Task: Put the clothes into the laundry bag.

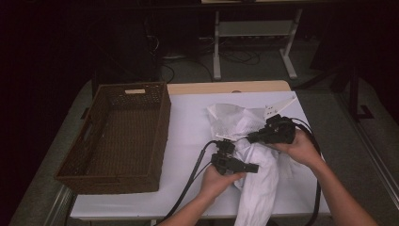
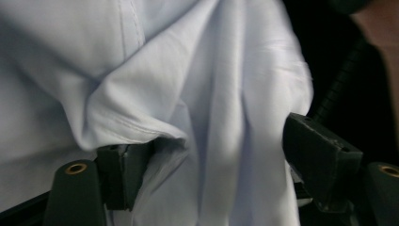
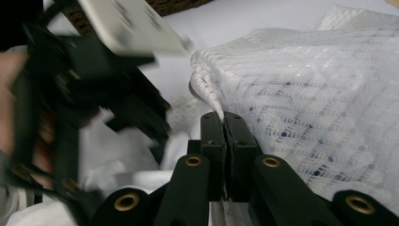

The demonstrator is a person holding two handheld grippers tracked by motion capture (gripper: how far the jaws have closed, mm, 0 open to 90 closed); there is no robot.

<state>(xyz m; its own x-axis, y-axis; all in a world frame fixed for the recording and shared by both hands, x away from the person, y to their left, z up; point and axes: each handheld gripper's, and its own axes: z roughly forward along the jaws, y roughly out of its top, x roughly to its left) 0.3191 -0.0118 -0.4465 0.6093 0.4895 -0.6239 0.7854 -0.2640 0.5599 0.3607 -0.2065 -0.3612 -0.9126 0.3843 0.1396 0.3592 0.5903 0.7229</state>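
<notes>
A white garment (image 1: 261, 188) lies crumpled on the table and hangs over its near edge. Part of it sits in a white mesh bag (image 1: 226, 117). My left gripper (image 1: 254, 167) points right into the garment. In the left gripper view its jaws stand wide apart, open (image 2: 221, 165), with folds of the white garment (image 2: 211, 94) hanging loosely between them. My right gripper (image 1: 250, 138) points left above it. Its jaws are shut (image 3: 225, 123) on the rolled edge of the mesh bag (image 3: 306, 94). The left gripper (image 3: 136, 113) shows blurred at the left of that view.
A dark brown wicker basket (image 1: 162, 127) stands on the left of the white-covered table (image 1: 188, 122). Black cables (image 1: 193, 179) trail from both grippers toward the near edge. A metal stand (image 1: 254, 28) and wires sit on the floor beyond the table.
</notes>
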